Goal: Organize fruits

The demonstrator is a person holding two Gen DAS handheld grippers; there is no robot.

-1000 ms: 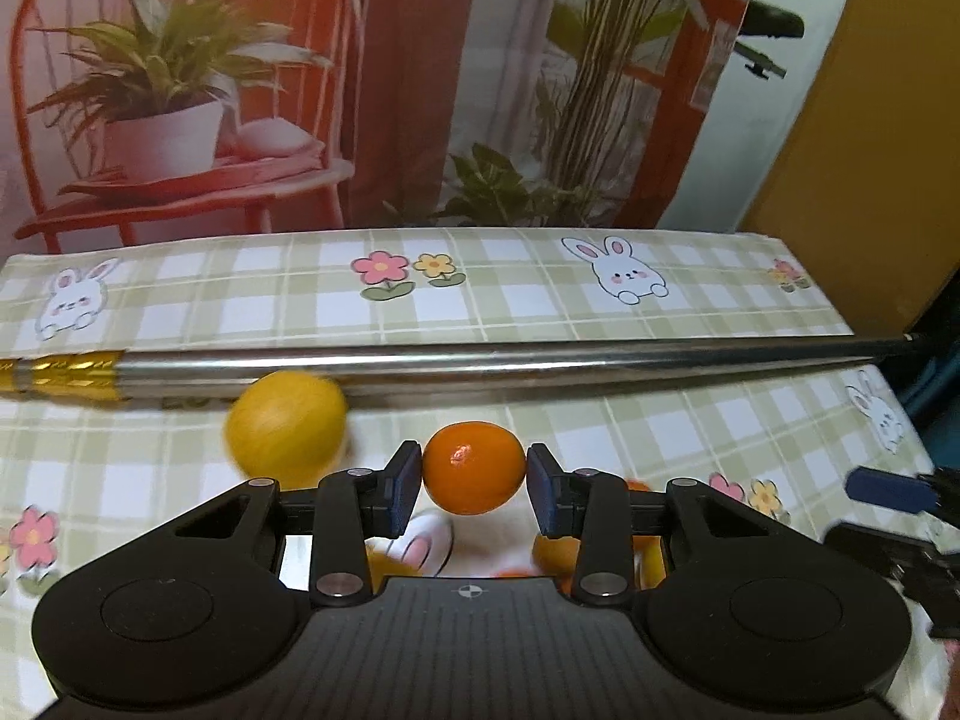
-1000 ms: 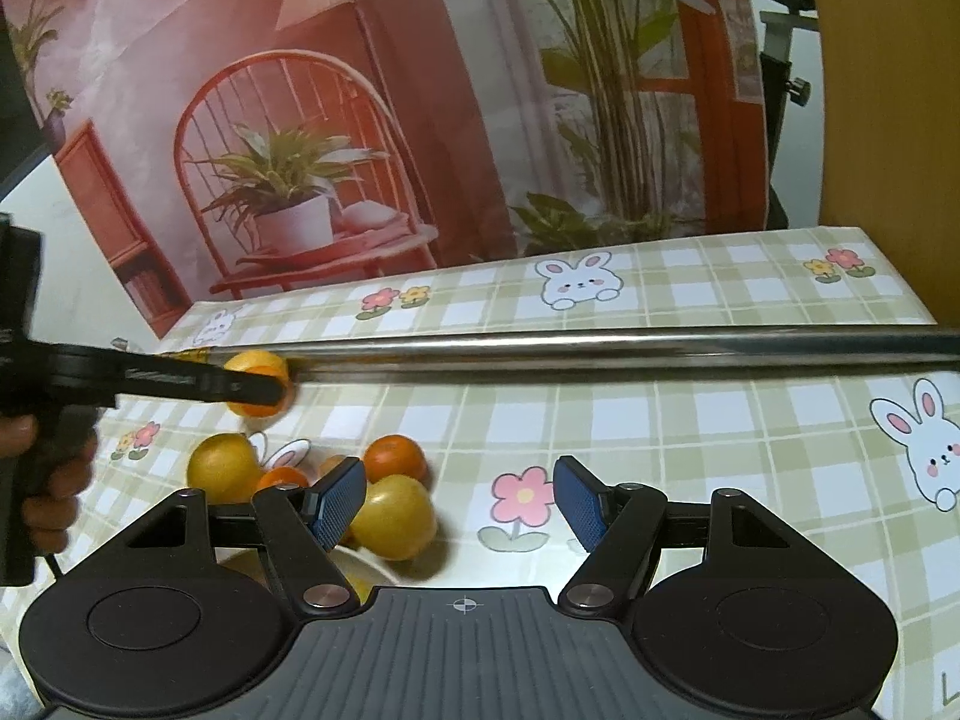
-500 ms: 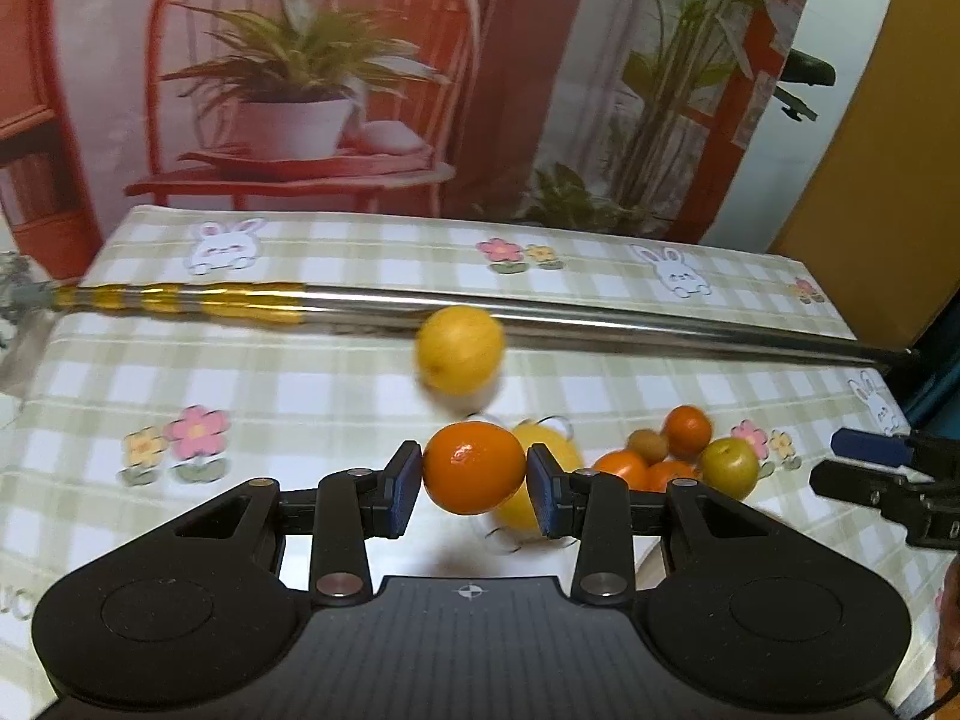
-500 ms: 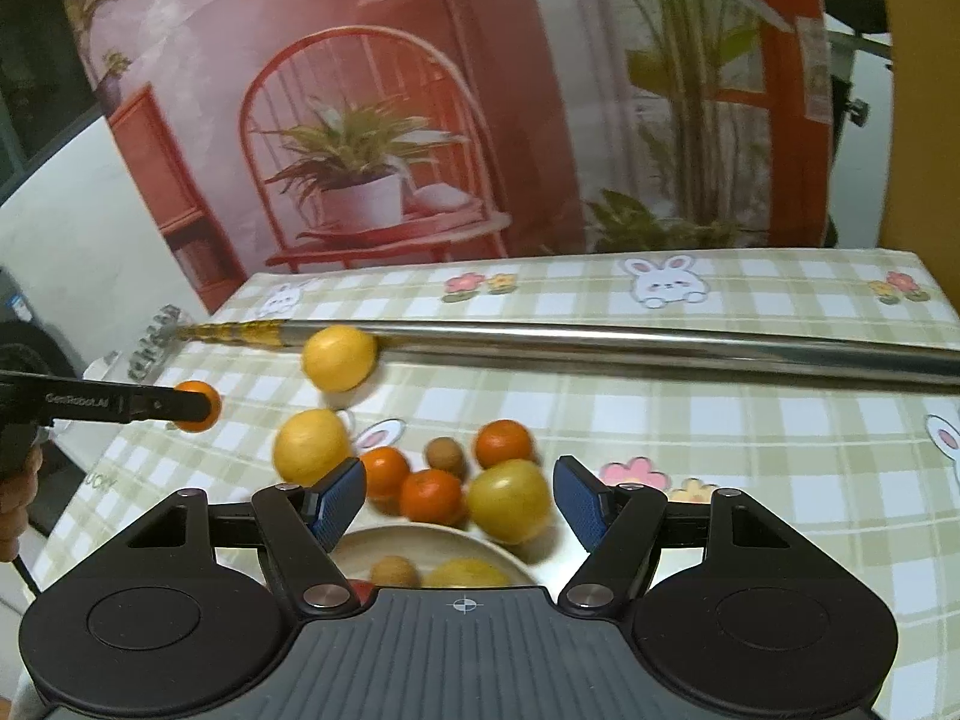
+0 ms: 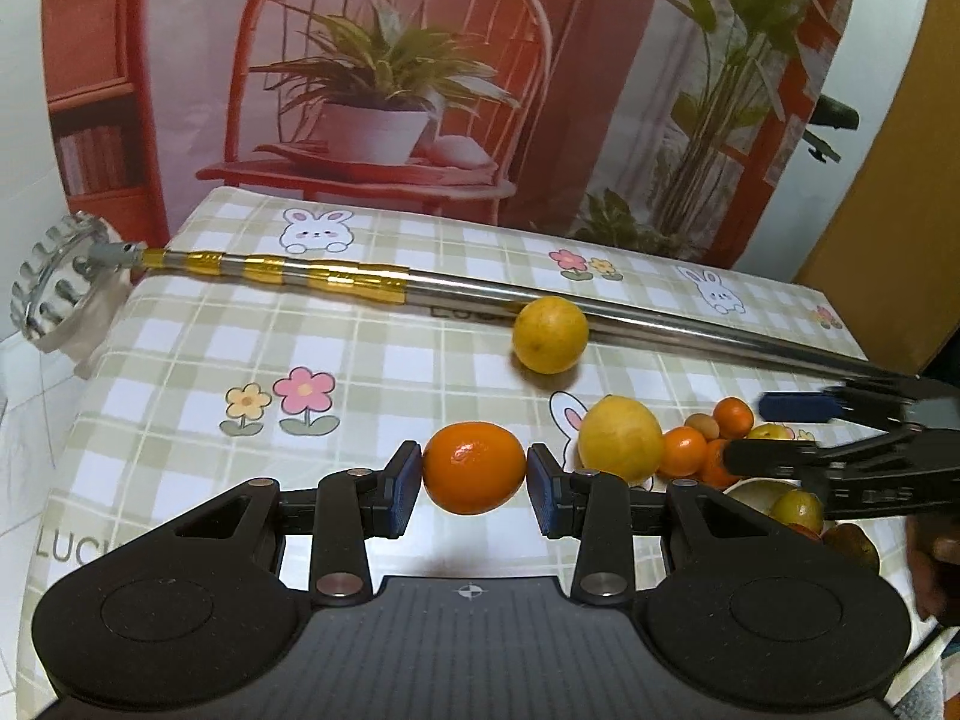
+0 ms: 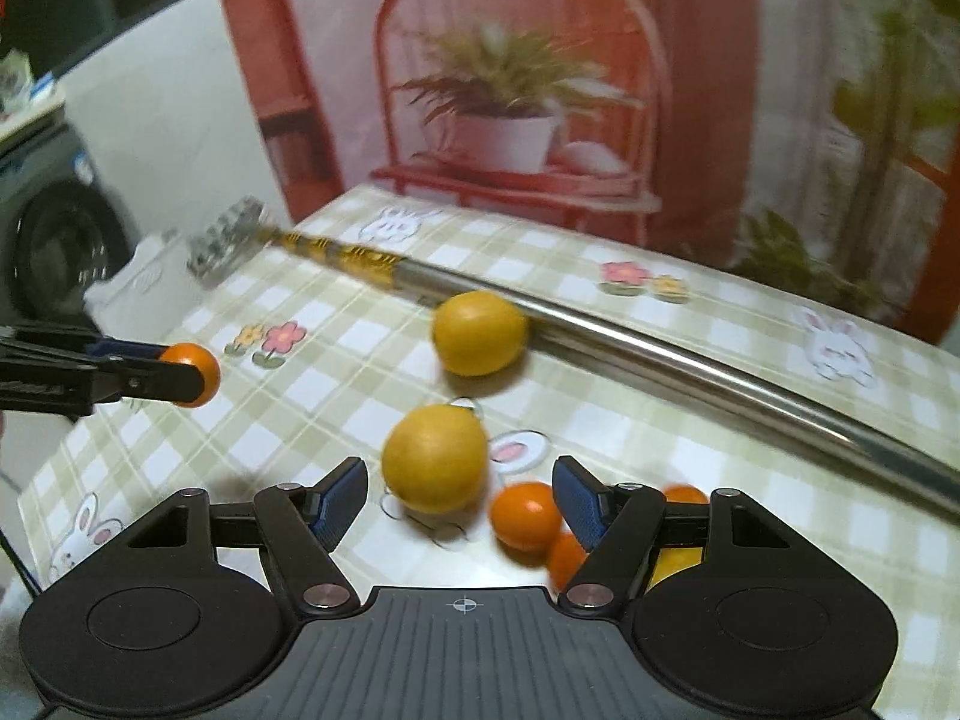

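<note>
My left gripper (image 5: 474,471) is shut on an orange tangerine (image 5: 474,468), held above the checked tablecloth; the right wrist view shows that tangerine (image 6: 191,373) at far left. A yellow lemon (image 5: 550,334) rests against the metal pole (image 5: 690,333). A second lemon (image 5: 621,438) lies beside several small tangerines (image 5: 684,450) and a brown fruit (image 5: 701,423). My right gripper (image 6: 459,495) is open, and the near lemon (image 6: 435,457) lies just beyond its fingers. A white plate (image 5: 759,487) with fruit sits at the right.
A long steel pole with gold bands (image 6: 660,354) crosses the table diagonally. A ribbed glass dish (image 5: 51,285) sits at the table's far left corner. A printed backdrop of a red chair and potted plant (image 5: 378,102) hangs behind the table.
My left gripper has pulled back and to the left with the tangerine. The right gripper has swung left and now faces the near lemon, its view blurred by motion.
</note>
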